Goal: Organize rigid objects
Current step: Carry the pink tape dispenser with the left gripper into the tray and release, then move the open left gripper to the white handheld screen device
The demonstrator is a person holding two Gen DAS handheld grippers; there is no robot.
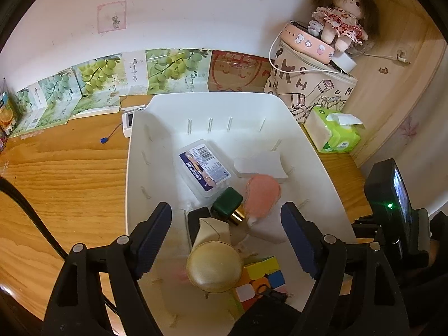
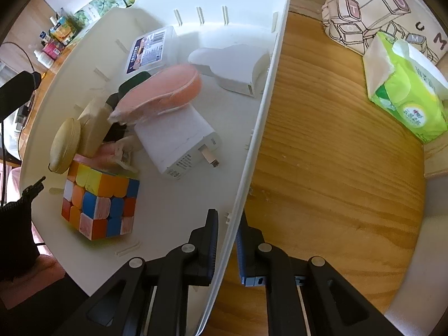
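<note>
Right gripper (image 2: 226, 247) is clamped on the right wall of the white bin (image 2: 260, 128), one finger inside the wall, one outside over the wooden table (image 2: 336, 154). Left gripper (image 1: 226, 240) hangs over the bin's near end, fingers spread wide, nothing between them.

All task items sit inside the bin. Rubik's cube (image 2: 100, 201) is at the near end, resting on the bin floor. Round gold-lidded jar (image 2: 65, 145) leans right behind the cube, touching its top edge. Beige bottle (image 2: 93, 124) is just behind the jar. White charger block (image 2: 179, 145) lies mid-bin with prongs toward the right wall. Pink oval item (image 2: 165, 92) lies on the charger's far end; it is blurred, so exact contact is hard to read. Green-capped bottle (image 1: 227, 205) lies left of the pink item. Clear plastic box with a barcode label (image 1: 204, 166) sits toward the bin's far end, left of centre. White curved case (image 2: 238, 68) lies at the far right, against the right wall.

Outside the bin, green tissue pack (image 2: 406, 92) stands on the table to the right, well apart. Printed fabric bag (image 1: 310, 89) is behind the bin's far right corner, with a doll (image 1: 340, 19) on top.
</note>
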